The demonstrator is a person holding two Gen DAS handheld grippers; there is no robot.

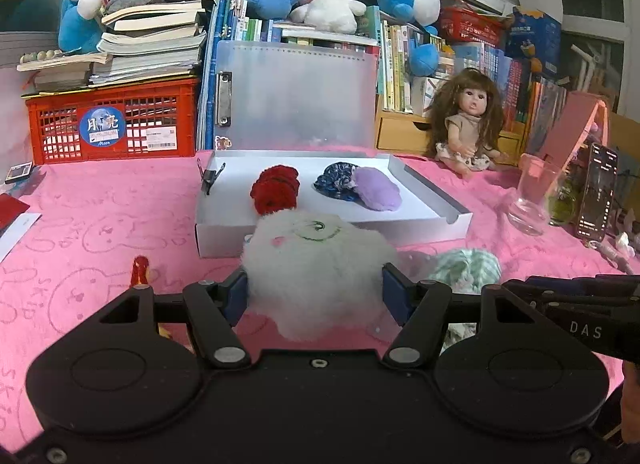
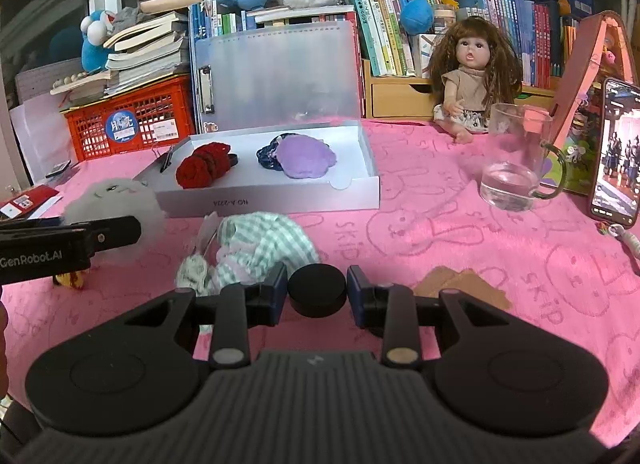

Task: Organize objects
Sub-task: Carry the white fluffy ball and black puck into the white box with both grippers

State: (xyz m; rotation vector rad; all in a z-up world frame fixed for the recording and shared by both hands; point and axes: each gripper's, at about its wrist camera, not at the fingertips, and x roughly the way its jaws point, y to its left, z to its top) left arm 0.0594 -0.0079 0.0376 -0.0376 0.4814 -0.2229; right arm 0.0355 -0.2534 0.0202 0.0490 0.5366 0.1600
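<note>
Two tools work over a table covered in pink cloth. In the left wrist view, the left tool sits at lower centre with its blue pads pressed into the sides of a white fluffy toy, which it holds above the cloth just in front of the box. In the right wrist view the same toy shows at left centre, behind the left tool's black finger. The right tool is at lower centre of its own view, its jaws narrowed onto a small black puck, both pads touching the puck's sides.

The shallow white box lies open at the centre of both views, its frosted lid standing upright behind it. Inside lie a red scrunchie toward the left, and a dark blue scrunchie with a purple plush piece touching and partly covering it on the right. A black clip grips the box's left rim.

A green checked cloth lies crumpled on the table between the box and the right tool. A brown card lies just right of the right tool's fingers. A small red and yellow thing, partly hidden, sits at the left tool's left finger.

Toward the right of the right wrist view stand a glass mug, a phone and a doll.
</note>
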